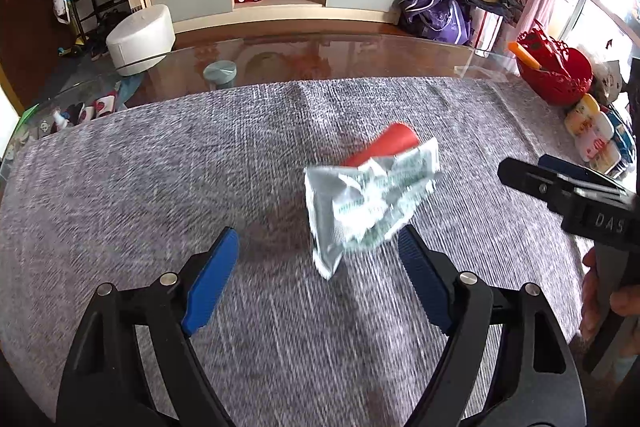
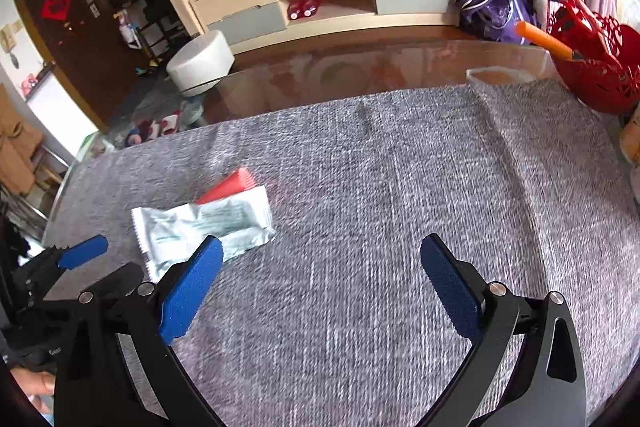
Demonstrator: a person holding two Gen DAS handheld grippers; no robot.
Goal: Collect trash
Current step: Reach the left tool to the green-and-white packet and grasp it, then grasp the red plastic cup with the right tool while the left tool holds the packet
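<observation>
**Left gripper sits closest to the wrapper, which lies just ahead and to its right**

The left gripper [image 1: 318,239] hangs over the grey cloth [image 1: 160,187] with its jaws spread wide and nothing between them. Just ahead of it, and nearer its right-hand pad than its left, lies the crumpled white-and-green wrapper [image 1: 366,203]; the wrapper's near corner sits close to that pad, though whether the two touch cannot be told. The wrapper's long axis runs slantwise, from near left to far right, across the gripper's line of reach. Behind it, partly covered, a red cap-like piece [image 1: 386,145] rests on the cloth.

The right gripper [image 2: 322,249] is likewise spread and empty. From its view the wrapper [image 2: 202,229] lies off to its left, partly behind its left pad, with bare cloth straight ahead.

By this layout the left gripper looks the better placed: a small shift rightward would likely bring the wrapper between its pads. A red basket [image 1: 556,75] stands well apart at the table's far right.
</observation>
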